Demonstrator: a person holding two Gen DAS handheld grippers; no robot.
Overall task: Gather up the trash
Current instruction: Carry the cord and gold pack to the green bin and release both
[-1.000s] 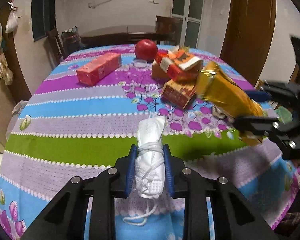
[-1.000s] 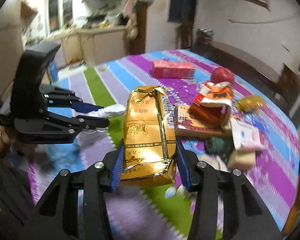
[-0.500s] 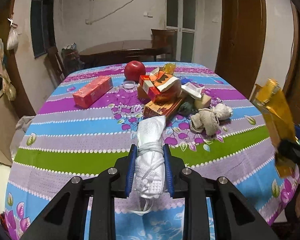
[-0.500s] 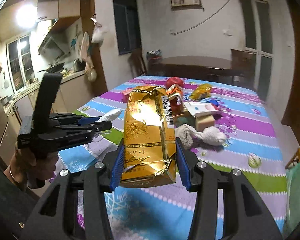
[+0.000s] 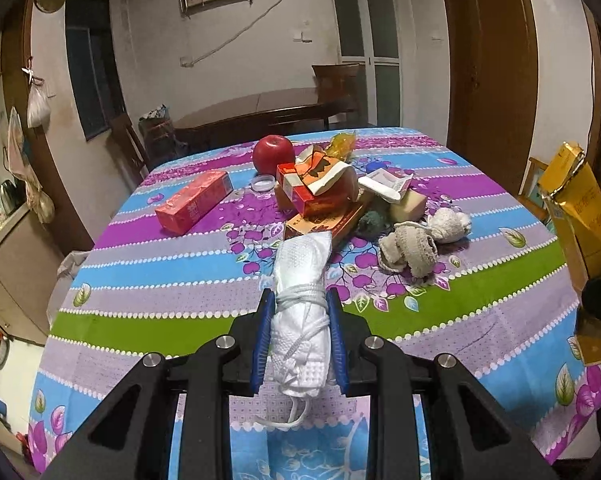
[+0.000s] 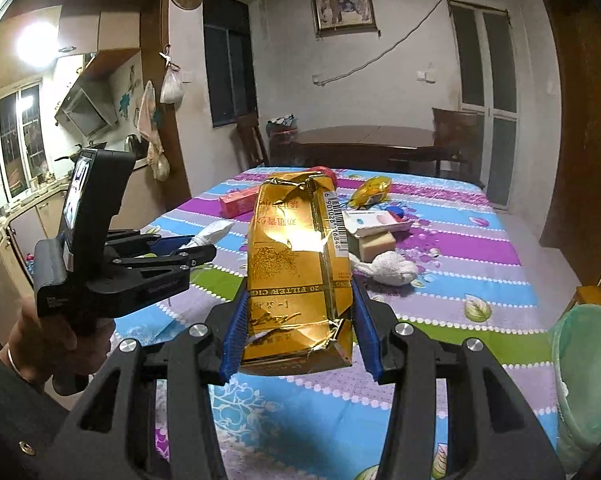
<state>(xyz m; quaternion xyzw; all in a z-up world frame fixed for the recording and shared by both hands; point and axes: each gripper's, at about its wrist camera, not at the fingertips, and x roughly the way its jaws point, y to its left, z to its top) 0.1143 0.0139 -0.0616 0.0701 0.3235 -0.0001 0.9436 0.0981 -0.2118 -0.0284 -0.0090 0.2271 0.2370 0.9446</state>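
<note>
From the left wrist, one left gripper (image 5: pixel 299 336) is clamped on a single rolled white mask (image 5: pixel 300 312) bound with its own cord, held above the near edge of the table (image 5: pixel 148 280), whose cloth is striped in purple, blue and green with a flower print. On the cloth lie one red apple (image 5: pixel 273 155) at 12 o'clock, one long red box (image 5: pixel 194 201) at 11 o'clock, a heap of orange-red cartons (image 5: pixel 316 192) at centre, and two bundled cloth rolls (image 5: pixel 424 236) at 2 o'clock; the gold carton (image 5: pixel 580 216) shows at 3 o'clock. Behind stand a dark wooden table, a framed picture and a brown door. Half a second ago the table filled less of this view and sat lower. From the right wrist, one right gripper (image 6: pixel 298 328) grips that gold carton (image 6: pixel 300 264) upright over the near table edge, with the left gripper (image 6: pixel 172 252) at 9 o'clock and one green bin (image 6: pixel 588 380) at 4 o'clock beside the table. The carton's grip is unchanged from before.
</note>
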